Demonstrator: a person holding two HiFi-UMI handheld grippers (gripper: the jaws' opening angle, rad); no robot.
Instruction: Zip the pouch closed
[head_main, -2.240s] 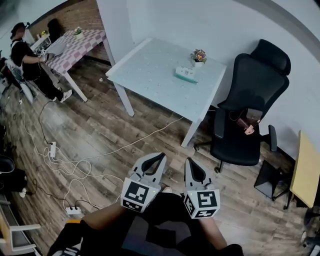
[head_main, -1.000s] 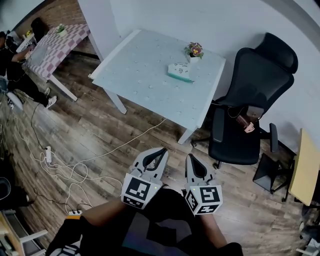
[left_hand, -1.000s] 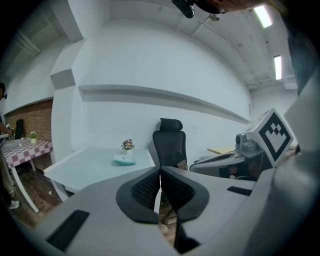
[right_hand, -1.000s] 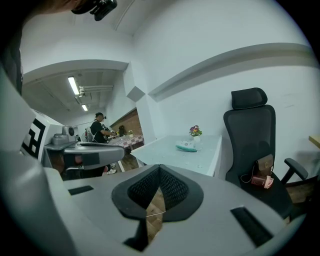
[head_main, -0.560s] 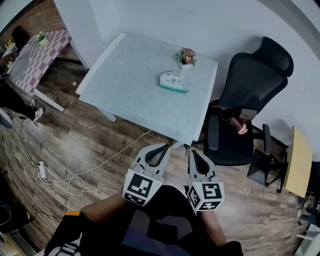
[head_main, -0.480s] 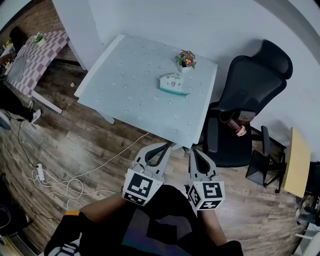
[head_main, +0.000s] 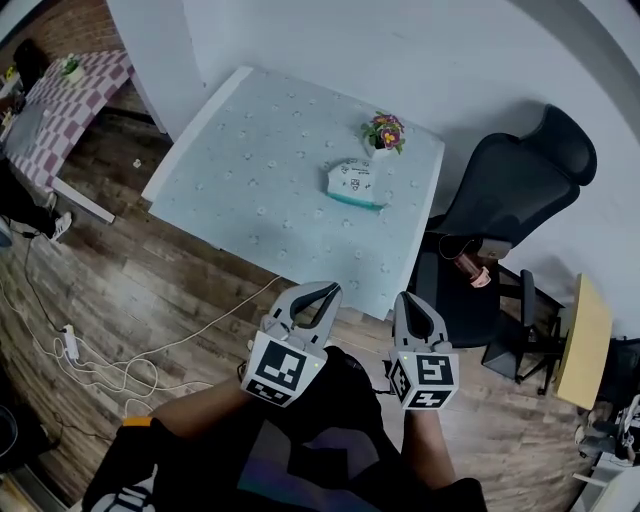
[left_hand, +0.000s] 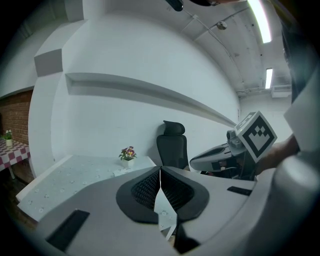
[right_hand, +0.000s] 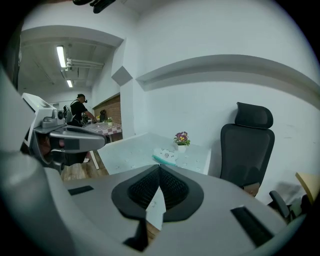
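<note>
The left gripper (head_main: 322, 293) has its jaws together on nothing and hangs just short of the table's (head_main: 240, 190) near edge. The pouch (head_main: 351, 181) lies ahead of it and slightly right, well apart, on the table's far part near the flower pot (head_main: 385, 133). Its long axis runs roughly across the view. The right gripper (head_main: 411, 301), also closed and empty, points almost straight at the pouch. Neither of the 2 looks clearly nearer.
</note>
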